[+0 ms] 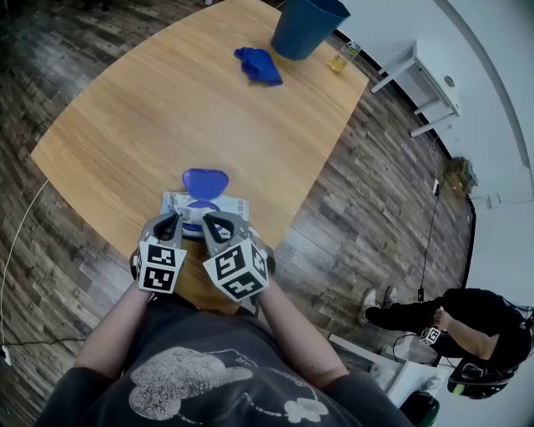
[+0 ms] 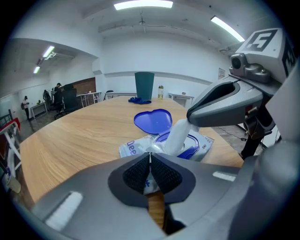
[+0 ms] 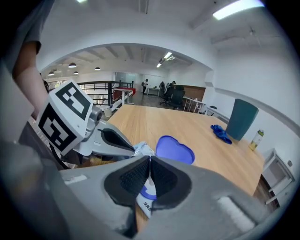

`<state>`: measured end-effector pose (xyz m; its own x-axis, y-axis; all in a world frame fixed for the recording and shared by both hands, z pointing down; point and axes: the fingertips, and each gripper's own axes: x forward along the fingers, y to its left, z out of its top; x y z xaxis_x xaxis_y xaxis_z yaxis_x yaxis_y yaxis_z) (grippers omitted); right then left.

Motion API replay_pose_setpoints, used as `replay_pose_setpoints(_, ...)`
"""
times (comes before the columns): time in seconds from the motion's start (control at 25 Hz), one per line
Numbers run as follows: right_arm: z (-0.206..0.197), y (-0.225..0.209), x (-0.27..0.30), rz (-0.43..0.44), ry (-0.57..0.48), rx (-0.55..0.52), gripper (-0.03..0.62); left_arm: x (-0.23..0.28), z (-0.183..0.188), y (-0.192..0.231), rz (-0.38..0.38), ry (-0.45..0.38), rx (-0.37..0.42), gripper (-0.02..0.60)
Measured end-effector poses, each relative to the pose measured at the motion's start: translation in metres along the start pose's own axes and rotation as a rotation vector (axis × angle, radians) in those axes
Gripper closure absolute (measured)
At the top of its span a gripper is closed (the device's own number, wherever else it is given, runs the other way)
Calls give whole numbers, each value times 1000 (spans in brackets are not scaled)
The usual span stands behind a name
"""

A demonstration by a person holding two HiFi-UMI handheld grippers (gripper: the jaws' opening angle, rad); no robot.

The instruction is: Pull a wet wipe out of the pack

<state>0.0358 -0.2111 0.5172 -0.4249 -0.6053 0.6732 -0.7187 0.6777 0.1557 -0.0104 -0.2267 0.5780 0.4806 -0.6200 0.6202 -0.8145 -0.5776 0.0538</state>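
The left tongs (image 1: pixel 173 219) and right tongs (image 1: pixel 209 222) sit side by side over the near edge of the counter (image 1: pixel 150 117), a pale wood-grain top with rounded corners. Their tips are down on a flat white pack (image 1: pixel 221 206) whose heart-shaped blue lid (image 1: pixel 204 181) is flipped open. At the far end are a crumpled blue cloth (image 1: pixel 259 65), a dark blue bin (image 1: pixel 306 25) and a small bottle (image 1: pixel 342 58).

In the left gripper view, the ribbed black pads are pressed together on the pack's crinkled foil edge. Just beyond, a soft white wet wipe (image 2: pixel 178 136) rises as a twisted column from the blue-ringed opening to the right tongs, which pinch its top.

In the right gripper view, the textured pads meet tip to tip with a sliver of white between them. The pack's printed face shows beneath, and the left tongs' smooth grey tip touches its crumpled corner.
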Motion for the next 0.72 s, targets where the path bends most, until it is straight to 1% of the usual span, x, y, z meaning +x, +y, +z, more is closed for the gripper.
replay_pose_setpoints(0.12,3,-9,-17,-34,-45,36,592,-2,2,2,4,3,-16,554)
replay_pose_setpoints(0.2,2,-16,-30,-54,-83,81,593,-4,5,5,16,-4,-22,551)
replay_pose_setpoints(0.36,-7,-35,-59,-107,-152,164,592,-12,18,9,58,-41,5,524)
replay_pose_setpoints(0.4,-10,-39,-66,-120,-160,176,592,-16,21,8,68,-55,13,506)
replay_pose_setpoints(0.48,-19,-46,-77,-136,-173,196,592,-25,26,5,89,-82,18,472)
replay_pose_setpoints(0.52,-23,-48,-83,-141,-180,203,592,-31,28,2,98,-94,12,467)
replay_pose_setpoints(0.64,-31,-53,-98,-143,-208,208,592,-49,33,-12,116,-126,-23,469)
replay_pose_setpoints(0.72,-33,-53,-108,-136,-235,203,592,-62,36,-21,132,-144,-35,481)
